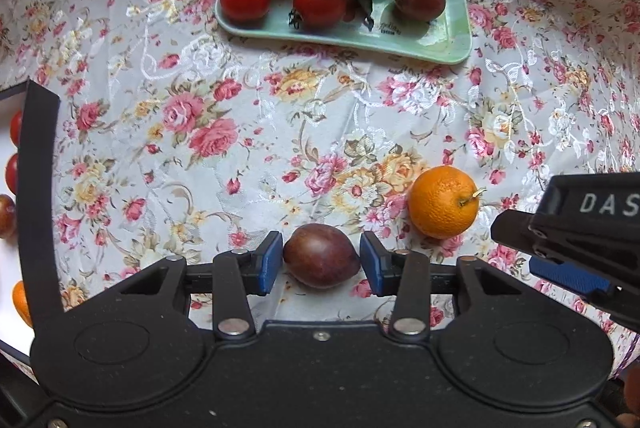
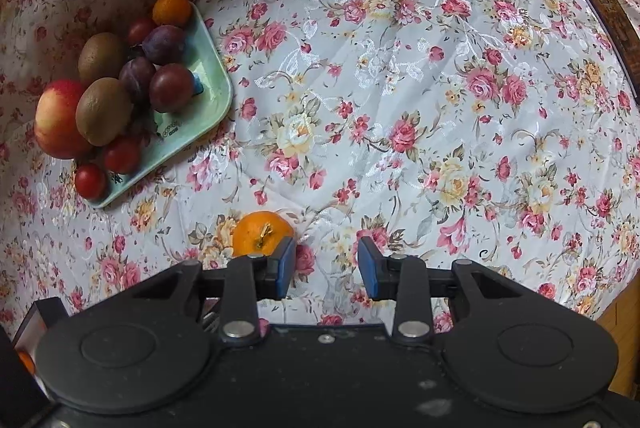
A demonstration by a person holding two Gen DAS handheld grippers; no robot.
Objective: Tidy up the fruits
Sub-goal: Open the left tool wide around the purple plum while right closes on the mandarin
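Left wrist view: the left gripper (image 1: 321, 259) has its jaws spread around a plum (image 1: 321, 255) on the bench, not yet clamped. The green tray (image 1: 452, 40) already holds most fruit.

Right wrist view: the right gripper (image 2: 326, 266) is released and empty beside a loose orange (image 2: 262, 233), which is left to tidy.

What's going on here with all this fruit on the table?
A person is sorting fruit with two handheld grippers. The left gripper brackets a dark plum on the floral tablecloth, jaws not yet closed. The right gripper is open and empty beside a loose orange. The green tray holds more fruit.
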